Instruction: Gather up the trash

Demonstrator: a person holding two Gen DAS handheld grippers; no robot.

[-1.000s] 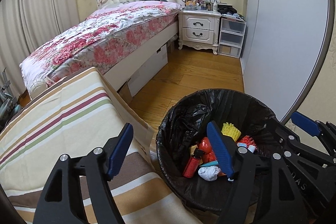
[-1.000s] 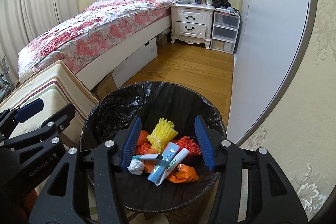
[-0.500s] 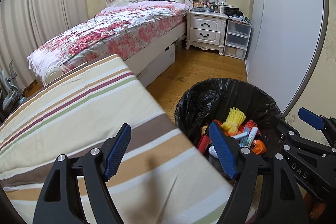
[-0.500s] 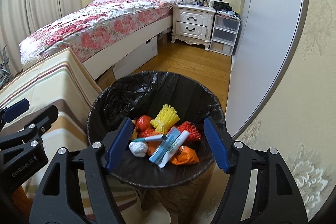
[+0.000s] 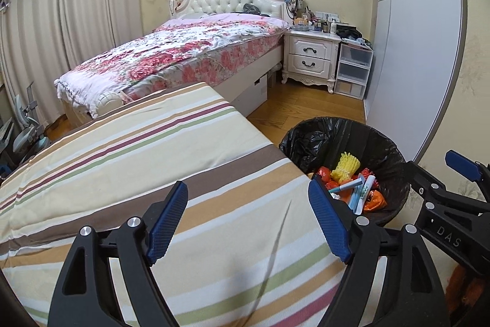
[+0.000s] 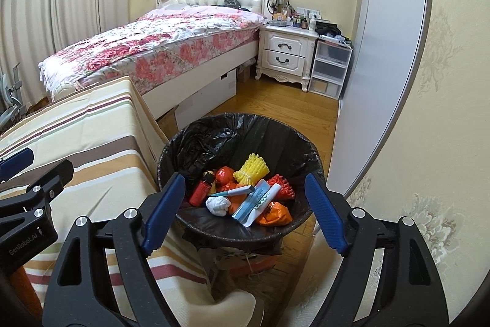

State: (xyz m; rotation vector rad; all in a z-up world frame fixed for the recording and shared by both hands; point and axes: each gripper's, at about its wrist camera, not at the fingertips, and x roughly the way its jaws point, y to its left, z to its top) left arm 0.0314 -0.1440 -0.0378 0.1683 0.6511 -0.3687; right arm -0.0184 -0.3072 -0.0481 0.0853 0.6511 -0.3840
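A bed [image 5: 196, 51] with a rose-print quilt and a tufted white headboard fills the far side of the room, with pleated curtains [image 5: 61, 29] to its left. Nearer stands a table under a striped cloth [image 5: 128, 161], bare where it shows. A grey wardrobe door [image 6: 376, 57] runs down the right, and between it and the bed stand a white two-drawer nightstand [image 6: 286, 52] cluttered with bottles and a clear plastic drawer unit [image 6: 330, 68].

The trash bin [image 6: 294, 140], lined with a black bag, stands on the wood floor just beside the table's corner. Inside lie the collected bits: a yellow foam fruit net [image 6: 251, 169], a red net [image 6: 283, 189], a toothpaste tube [image 6: 258, 203] with green lettering too small to read, an orange wrapper [image 6: 275, 215], a red bottle [image 6: 200, 189], a pen [image 6: 235, 191] and a crumpled white tissue [image 6: 218, 205].

The left gripper [image 5: 249, 218] hangs over the cloth, its jaws wide apart, having just been opening, with nothing between them. The right gripper [image 6: 245, 210] hangs above the bin's near rim, jaws likewise spread after opening, and holds nothing. Its body reads "DAS" in the left view; the left one's reads "GenRobot.AI" in the right view.
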